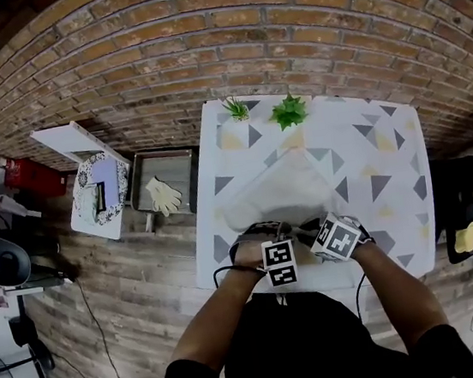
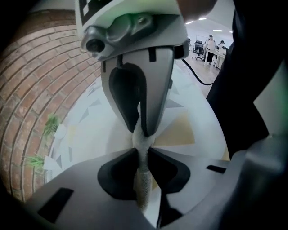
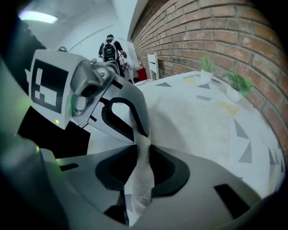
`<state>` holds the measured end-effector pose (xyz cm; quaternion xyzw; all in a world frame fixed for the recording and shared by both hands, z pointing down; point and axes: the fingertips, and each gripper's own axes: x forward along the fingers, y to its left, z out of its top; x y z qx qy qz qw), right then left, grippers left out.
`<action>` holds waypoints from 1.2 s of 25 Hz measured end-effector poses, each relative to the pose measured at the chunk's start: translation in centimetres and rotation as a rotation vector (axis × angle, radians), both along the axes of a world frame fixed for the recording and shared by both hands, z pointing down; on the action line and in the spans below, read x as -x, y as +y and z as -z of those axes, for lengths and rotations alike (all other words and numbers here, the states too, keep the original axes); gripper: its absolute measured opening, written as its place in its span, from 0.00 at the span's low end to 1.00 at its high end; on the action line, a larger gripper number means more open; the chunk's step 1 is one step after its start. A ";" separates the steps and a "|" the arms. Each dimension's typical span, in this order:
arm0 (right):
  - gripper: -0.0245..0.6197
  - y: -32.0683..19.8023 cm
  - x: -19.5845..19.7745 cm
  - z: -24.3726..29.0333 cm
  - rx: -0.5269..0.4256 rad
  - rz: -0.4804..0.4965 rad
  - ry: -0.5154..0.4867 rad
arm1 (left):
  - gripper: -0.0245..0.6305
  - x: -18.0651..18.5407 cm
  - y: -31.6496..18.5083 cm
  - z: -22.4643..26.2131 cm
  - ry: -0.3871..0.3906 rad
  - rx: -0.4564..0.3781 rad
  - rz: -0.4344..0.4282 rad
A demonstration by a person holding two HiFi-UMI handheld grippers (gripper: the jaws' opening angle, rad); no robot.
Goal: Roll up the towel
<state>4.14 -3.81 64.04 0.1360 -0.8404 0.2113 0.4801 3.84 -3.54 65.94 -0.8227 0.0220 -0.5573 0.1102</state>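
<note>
Tongs (image 2: 142, 134) (image 3: 145, 137) on towel's (image 1: 278, 189) near edge

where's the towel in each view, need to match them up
Head view: the towel lies spread mid-picture on the table, near edge at the left gripper and right gripper.
Left gripper view: a strip of it stands bottom centre, pinched between that gripper's fingers.
Right gripper view: a pinched strip bottom centre, the rest spread right of centre.
Shared landmark: the two green plants by the brick wall.

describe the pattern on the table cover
White table cover with scattered grey and pale yellow triangles; clearest in the head view.
</note>
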 end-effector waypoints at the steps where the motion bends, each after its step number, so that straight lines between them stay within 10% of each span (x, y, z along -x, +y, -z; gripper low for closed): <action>1: 0.21 0.0 0.0 0.4 -0.036 0.013 0.014 | 0.16 0.0 -0.1 0.0 0.002 0.017 0.007; 7: 0.25 -0.2 0.1 1.8 -0.241 0.094 0.070 | 0.14 -0.1 -0.7 0.3 0.014 0.104 0.046; 21: 0.31 0.0 0.1 -0.3 -0.330 0.170 0.234 | 0.14 -0.1 -2.1 0.6 0.047 0.252 0.118; 30: 0.32 -0.5 -0.1 -2.2 -0.283 0.235 0.295 | 0.19 0.3 -3.0 2.0 0.070 0.105 0.104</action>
